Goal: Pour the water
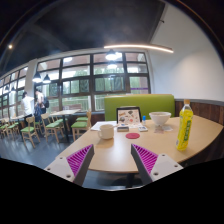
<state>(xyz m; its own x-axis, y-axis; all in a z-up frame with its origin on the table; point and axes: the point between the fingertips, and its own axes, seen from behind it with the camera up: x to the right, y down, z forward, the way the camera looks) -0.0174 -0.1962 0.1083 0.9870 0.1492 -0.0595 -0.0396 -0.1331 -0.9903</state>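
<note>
so the light wooden worktop (pixel 120 150) has a white cup (pixel 106 130), a white bowl (pixel 160 119), a yellow bottle (pixel 185 125), and a small pink disc (pixel 133 135) sitting on it

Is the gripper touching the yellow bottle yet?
Apart. Gripper view: the open gripper holds nothing, and bare table separates it from the yellow bottle.

Bottle (pixel 185 124) stands right of bowl (pixel 160 119) on table (pixel 120 150).

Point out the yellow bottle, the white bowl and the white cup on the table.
yellow bottle (pixel 185 126), gripper view, on the middle of its body.
white bowl (pixel 160 118), gripper view, on its outer wall.
white cup (pixel 107 130), gripper view, on its side.
</note>
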